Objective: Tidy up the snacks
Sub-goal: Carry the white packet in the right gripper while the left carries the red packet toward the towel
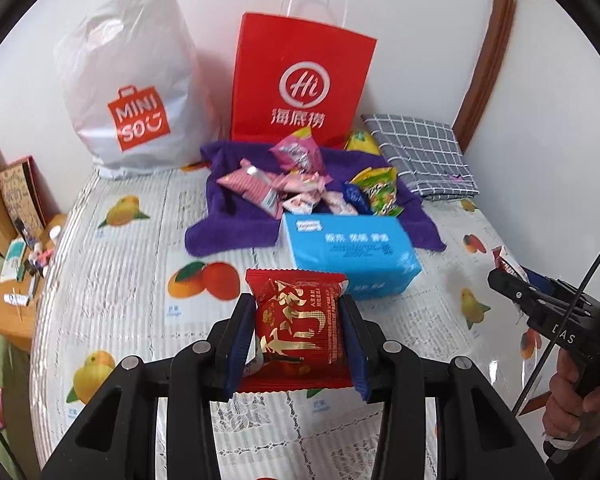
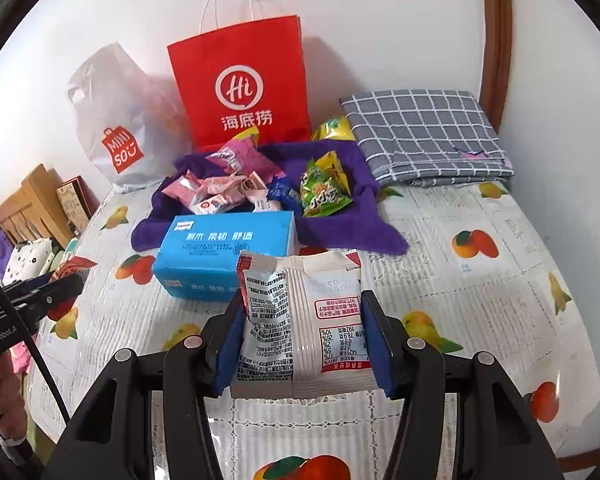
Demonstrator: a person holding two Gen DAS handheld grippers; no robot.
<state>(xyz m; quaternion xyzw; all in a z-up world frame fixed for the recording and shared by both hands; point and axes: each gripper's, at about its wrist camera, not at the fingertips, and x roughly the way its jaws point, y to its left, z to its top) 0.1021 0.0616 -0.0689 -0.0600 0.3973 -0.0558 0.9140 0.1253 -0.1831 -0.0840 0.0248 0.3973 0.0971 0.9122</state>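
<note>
In the left wrist view my left gripper (image 1: 298,328) is shut on a red snack packet (image 1: 298,320) with gold lettering, held above the table. In the right wrist view my right gripper (image 2: 302,336) is shut on a white snack packet (image 2: 304,320), its printed back facing the camera. Beyond both lies a pile of snacks (image 1: 300,184) (image 2: 252,188), pink, green and blue packets on a purple cloth (image 1: 228,228) (image 2: 340,232). The right gripper also shows at the right edge of the left wrist view (image 1: 540,300), held by a hand (image 1: 572,404).
A blue tissue pack (image 1: 352,252) (image 2: 228,252) lies in front of the cloth. A red paper bag (image 1: 300,80) (image 2: 240,80) and a white plastic bag (image 1: 132,92) (image 2: 116,128) stand against the wall. A folded grey checked cloth (image 1: 420,152) (image 2: 424,132) lies at the right. A fruit-print tablecloth (image 1: 120,280) (image 2: 480,280) covers the table.
</note>
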